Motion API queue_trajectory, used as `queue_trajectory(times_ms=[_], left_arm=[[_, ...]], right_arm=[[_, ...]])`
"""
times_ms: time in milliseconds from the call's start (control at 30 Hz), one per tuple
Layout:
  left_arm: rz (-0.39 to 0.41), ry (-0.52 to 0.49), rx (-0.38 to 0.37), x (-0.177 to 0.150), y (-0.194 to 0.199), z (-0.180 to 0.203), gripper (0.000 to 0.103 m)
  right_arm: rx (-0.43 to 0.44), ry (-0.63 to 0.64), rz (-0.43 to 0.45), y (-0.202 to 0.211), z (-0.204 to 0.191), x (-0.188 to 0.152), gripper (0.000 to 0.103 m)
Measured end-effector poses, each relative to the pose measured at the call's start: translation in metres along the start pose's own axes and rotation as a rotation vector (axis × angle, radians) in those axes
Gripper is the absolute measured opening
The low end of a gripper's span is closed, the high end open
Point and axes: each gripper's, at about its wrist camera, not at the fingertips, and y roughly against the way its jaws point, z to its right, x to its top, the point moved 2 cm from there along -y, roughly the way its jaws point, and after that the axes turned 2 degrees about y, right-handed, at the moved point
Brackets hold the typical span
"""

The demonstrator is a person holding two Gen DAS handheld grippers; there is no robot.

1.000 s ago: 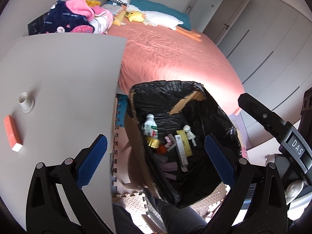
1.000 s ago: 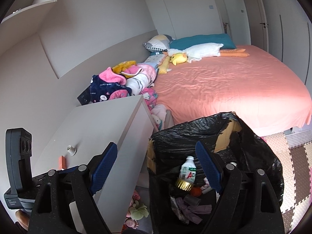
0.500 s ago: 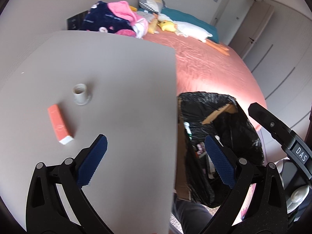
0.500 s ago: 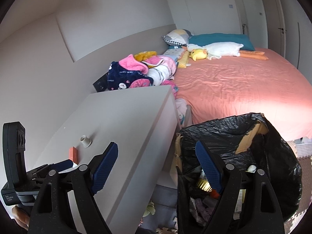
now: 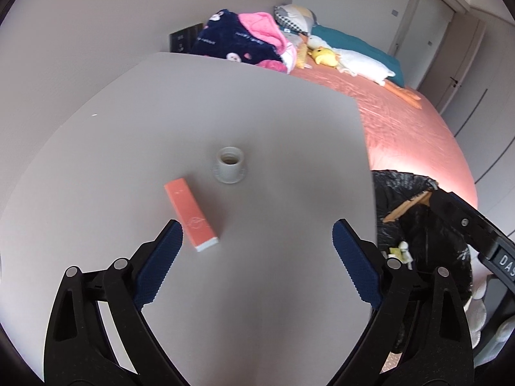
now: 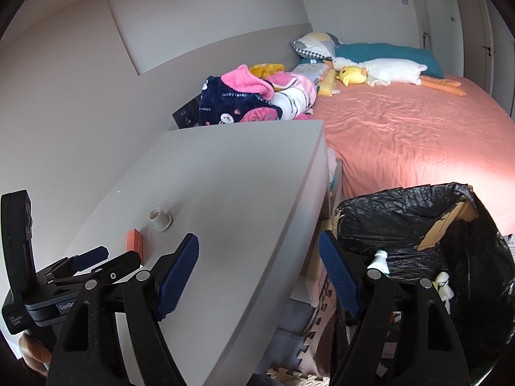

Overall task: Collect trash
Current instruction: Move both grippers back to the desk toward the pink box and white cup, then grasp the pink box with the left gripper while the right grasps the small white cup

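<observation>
Our left gripper (image 5: 254, 241) hangs over the grey bench (image 5: 273, 122), fingers apart and just narrowing, nothing between them. An orange box (image 5: 190, 214) lies flat beside the left finger, a small white cap (image 5: 229, 164) just beyond it. Our right gripper (image 6: 259, 255), also apart, narrowing and empty, straddles the bench edge and the black-lined bin (image 6: 482, 257), which holds trash.

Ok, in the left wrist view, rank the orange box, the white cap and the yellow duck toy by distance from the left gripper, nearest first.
1. Orange box: on the cabinet top, beside the left gripper's left finger.
2. White cap: just beyond the box, mid-top.
3. Yellow duck toy: far off on the bed, upper right.
</observation>
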Motion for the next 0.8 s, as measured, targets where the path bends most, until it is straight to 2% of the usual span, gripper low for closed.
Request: queue_trajectory(times_ms=[100, 167, 367, 500, 700, 800], left_arm=[[-0.010, 0.033, 0.027, 0.000, -0.006, -0.013, 0.083], [-0.020, 0.055, 0.044, 0.001, -0.012, -0.022, 0.072], [-0.045, 0.103, 0.091, 0.005, -0.027, -0.041, 0.060], [-0.068, 0.099, 0.124, 0.007, -0.037, -0.046, 0.054], [-0.065, 0.072, 0.157, 0.007, -0.044, -0.048, 0.037], [-0.049, 0.074, 0.159, 0.007, -0.043, -0.052, 0.025]], right_arm=[[0.007, 0.007, -0.014, -0.008, -0.007, -0.001, 0.078], [0.014, 0.013, -0.024, -0.014, -0.011, -0.002, 0.076], [0.028, 0.028, -0.053, -0.032, -0.023, -0.001, 0.071], [0.034, 0.014, -0.075, -0.042, -0.026, 0.001, 0.063], [0.045, 0.032, -0.095, -0.057, -0.037, 0.003, 0.062], [0.053, 0.054, -0.103, -0.062, -0.045, 0.003, 0.062]])
